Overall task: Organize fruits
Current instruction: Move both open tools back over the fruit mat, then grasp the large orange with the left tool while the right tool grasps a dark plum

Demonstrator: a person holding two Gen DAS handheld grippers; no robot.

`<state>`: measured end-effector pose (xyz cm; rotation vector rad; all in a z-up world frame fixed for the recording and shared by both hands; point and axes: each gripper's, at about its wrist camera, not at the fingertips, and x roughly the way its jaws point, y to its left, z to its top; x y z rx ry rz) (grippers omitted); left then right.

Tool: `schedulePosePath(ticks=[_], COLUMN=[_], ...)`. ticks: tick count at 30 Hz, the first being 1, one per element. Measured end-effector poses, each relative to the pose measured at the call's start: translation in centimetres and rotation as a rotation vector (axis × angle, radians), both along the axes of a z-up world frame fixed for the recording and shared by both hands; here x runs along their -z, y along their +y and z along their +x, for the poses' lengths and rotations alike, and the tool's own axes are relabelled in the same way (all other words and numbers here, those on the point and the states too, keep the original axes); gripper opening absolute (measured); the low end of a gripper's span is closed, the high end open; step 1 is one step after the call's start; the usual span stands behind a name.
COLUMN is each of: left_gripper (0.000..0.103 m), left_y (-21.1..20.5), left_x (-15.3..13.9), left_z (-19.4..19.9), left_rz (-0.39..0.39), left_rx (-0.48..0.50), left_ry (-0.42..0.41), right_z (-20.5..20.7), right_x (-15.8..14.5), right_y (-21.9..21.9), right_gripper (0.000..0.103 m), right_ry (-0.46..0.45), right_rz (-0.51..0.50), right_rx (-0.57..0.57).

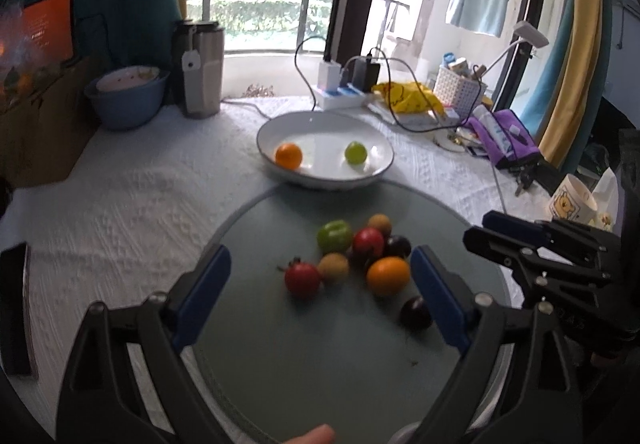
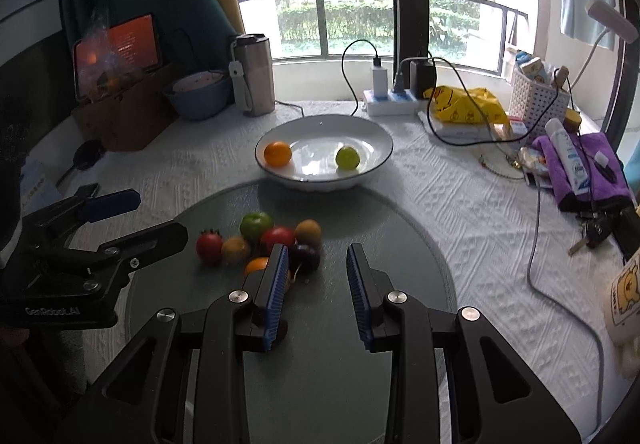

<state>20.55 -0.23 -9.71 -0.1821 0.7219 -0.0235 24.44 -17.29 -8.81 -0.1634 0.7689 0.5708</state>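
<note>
Several small fruits lie clustered on a round glass board [image 1: 280,344]: a green one [image 1: 334,236], red ones [image 1: 302,278], an orange one [image 1: 388,275] and a dark plum [image 1: 416,312]. Behind it a white bowl [image 1: 320,180] holds an orange fruit [image 1: 288,155] and a green fruit [image 1: 355,152]. My left gripper [image 1: 320,260] hovers wide open over the near side of the cluster, gripping nothing. My right gripper [image 2: 318,260] hangs just right of the cluster [image 2: 276,236], jaws only a little apart with bare glass between them. Each gripper shows at the other view's edge.
A white textured cloth covers the table. At the back stand a blue bowl [image 2: 200,96], a steel flask [image 2: 254,74], a power strip [image 2: 392,102] with trailing cables and a white basket [image 2: 536,100]. A purple cloth [image 2: 580,172] and a mug [image 1: 572,200] lie at the right.
</note>
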Motion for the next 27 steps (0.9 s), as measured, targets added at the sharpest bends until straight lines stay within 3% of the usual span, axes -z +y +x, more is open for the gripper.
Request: schedulePosePath(ticks=[7,11,20,22,24,27], left_gripper=[0.092,0.092,0.092,0.092,0.092,0.092], left_y=[0.4,0.7,1.2,0.9,0.6,-0.1], left_x=[2.3,3.8,5.4,5.5,5.5,5.3], left_z=[-1.3,-2.0,-2.1,-1.9,-1.7,-1.1], left_rz=[-0.006,-0.006,-0.011,-0.009,-0.008,-0.006], left_rx=[-0.009,-0.02,-0.041,-0.035,-0.027,-0.015], left_ry=[0.043,0.08,0.124,0.128,0.136,0.14], right_z=[-0.9,-1.0,-1.4,-1.3,-1.3,-1.3], right_x=[2.1,3.6,5.5,5.9,6.1,5.8], right_y=[0.7,1.4,2.8,2.8,2.8,2.2], right_gripper=[0.033,0.044,0.044,0.044,0.035,0.032], right_ry=[0.049,0.085,0.132,0.145,0.151,0.148], right_rz=[-0.02,-0.021,-0.046,-0.05,-0.042,-0.023], right_rx=[-0.02,-0.039,-0.094,-0.104,-0.112,-0.115])
